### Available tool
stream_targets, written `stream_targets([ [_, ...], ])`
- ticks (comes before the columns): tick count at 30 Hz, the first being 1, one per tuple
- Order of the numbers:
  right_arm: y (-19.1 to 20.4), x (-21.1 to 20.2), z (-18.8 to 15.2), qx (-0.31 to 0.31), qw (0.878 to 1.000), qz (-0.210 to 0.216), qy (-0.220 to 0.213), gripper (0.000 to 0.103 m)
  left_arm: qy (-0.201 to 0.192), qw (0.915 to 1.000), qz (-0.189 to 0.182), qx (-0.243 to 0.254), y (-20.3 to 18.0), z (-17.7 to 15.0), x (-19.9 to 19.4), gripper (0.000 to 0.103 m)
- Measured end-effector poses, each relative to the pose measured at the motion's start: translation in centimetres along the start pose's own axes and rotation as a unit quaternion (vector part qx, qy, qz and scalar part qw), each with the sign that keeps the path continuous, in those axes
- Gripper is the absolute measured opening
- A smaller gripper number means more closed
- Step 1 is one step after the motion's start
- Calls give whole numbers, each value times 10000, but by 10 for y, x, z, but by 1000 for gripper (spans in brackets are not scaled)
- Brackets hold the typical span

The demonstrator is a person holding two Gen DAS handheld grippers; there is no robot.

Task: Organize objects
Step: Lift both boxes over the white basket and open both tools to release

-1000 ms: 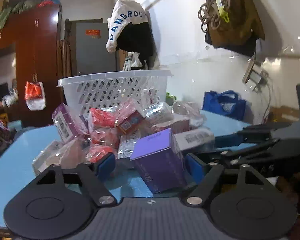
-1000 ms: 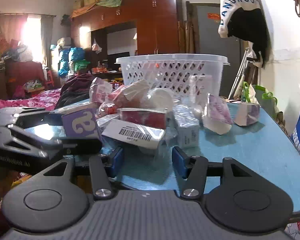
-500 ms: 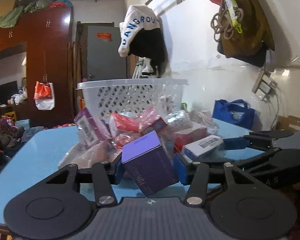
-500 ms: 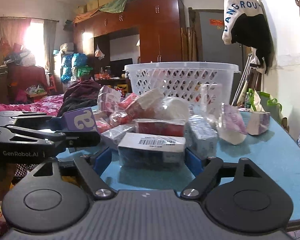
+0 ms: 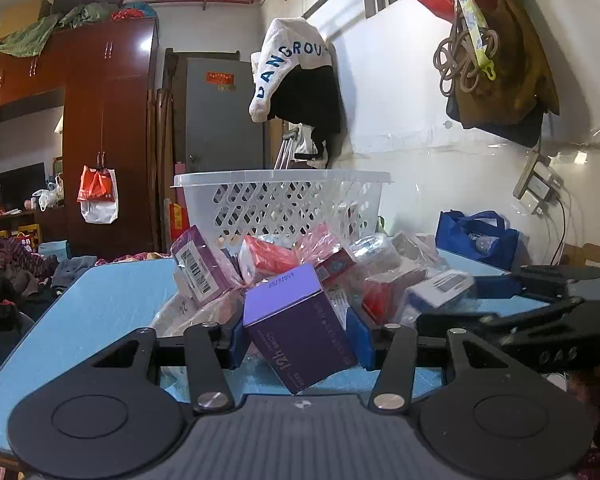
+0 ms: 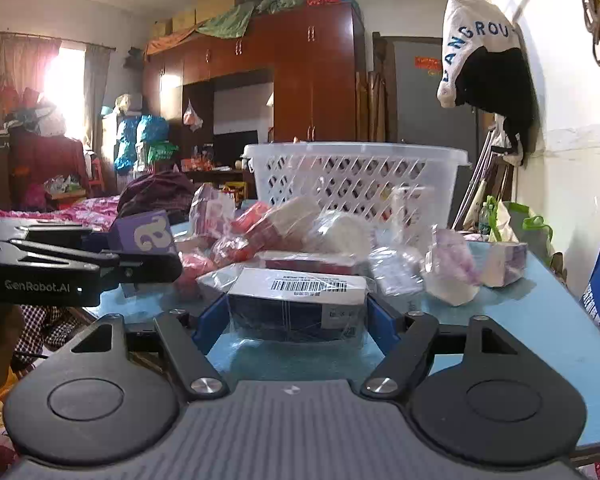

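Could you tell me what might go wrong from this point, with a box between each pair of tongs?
The purple box sits tilted in the left tongs, one corner hanging low, so it may twist or slip on the way to the white basket. The right tongs have just been closing around the barcoded box through loose plastic wrap, which may slide. Lifting it could drag neighbouring packets across the blue table.

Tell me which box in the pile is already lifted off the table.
The purple box, tilted and clamped in the left gripper; the others lie on the blue table.
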State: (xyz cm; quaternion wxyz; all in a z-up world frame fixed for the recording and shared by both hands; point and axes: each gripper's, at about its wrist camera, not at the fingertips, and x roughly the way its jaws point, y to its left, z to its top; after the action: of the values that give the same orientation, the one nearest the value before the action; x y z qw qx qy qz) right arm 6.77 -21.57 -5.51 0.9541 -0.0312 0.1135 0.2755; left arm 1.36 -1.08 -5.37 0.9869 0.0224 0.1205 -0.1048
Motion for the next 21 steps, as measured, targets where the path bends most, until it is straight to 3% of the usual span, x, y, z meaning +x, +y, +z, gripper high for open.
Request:
stream_targets([
  [12,-36,-9,31,359,9986,20,-392,75,-92,9998,26,-191,10,19,4,55],
  [17,-46,17,86,143,9978,35,-643,75,-325,9993,10,-189,21,75,23,55],
  [21,-58,67,137,-43,9978,-103,-660,75,-246,9985,12,-495,37,137,70,55],
])
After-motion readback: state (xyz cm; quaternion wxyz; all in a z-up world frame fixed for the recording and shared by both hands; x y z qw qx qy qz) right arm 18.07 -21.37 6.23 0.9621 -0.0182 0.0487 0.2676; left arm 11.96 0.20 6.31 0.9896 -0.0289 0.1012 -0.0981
